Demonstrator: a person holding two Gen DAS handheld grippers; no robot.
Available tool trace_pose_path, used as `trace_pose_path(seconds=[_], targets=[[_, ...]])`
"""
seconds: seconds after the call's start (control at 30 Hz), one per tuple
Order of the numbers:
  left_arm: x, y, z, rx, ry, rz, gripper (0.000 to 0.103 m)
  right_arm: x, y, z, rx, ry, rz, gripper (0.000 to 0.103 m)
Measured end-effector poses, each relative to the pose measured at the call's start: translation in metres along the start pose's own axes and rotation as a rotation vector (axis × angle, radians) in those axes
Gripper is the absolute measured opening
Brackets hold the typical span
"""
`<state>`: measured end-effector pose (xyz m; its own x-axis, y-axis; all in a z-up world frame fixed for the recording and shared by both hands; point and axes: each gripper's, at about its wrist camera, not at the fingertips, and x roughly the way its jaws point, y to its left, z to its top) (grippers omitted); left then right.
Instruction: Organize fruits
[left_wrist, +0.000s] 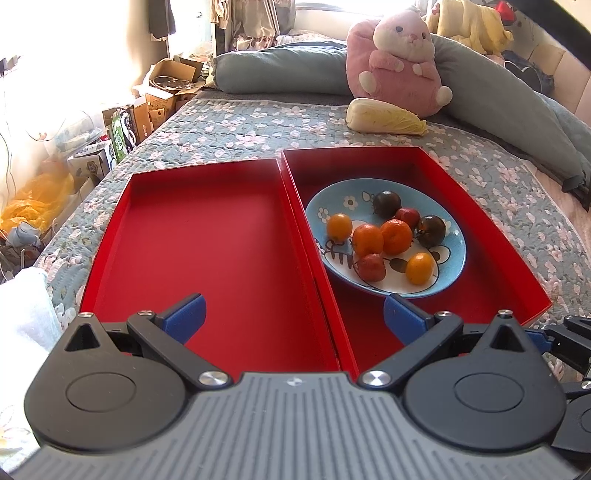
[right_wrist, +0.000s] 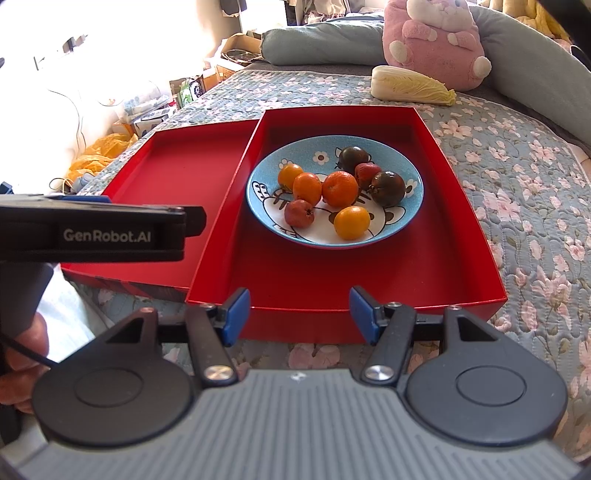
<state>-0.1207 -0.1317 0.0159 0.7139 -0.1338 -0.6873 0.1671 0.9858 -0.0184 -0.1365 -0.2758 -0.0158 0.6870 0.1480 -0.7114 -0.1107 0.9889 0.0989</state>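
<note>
Floral bedspread (right_wrist: 517, 184) | left claw (left_wrist: 293, 314) spread over red boxes (left_wrist: 221, 240) | right claw (right_wrist: 300, 308) spread, empty

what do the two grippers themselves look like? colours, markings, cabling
The left gripper and right gripper match: blue finger pads, black linkage arms with silver pivot screws, round black housings, ribbed grey body. The left one's side reads "GenRobot.AI" in white, and a thin black cable runs by the person's hand.

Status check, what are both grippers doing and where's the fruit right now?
Left gripper open, empty, over the red trays. Right gripper open, empty, short of the right tray. Fruit all on the plate in that tray. Nothing in the way.
</note>
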Motion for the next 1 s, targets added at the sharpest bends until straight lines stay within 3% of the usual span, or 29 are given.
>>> trace_pose_path(seconds=[1.0], targets=[[0.0013, -0.0009, -0.0012, 0.002, 0.002, 0.001, 0.103, -0.0008, -0.0012, 0.0007, 0.002, 0.000, -0.002, 0.065]])
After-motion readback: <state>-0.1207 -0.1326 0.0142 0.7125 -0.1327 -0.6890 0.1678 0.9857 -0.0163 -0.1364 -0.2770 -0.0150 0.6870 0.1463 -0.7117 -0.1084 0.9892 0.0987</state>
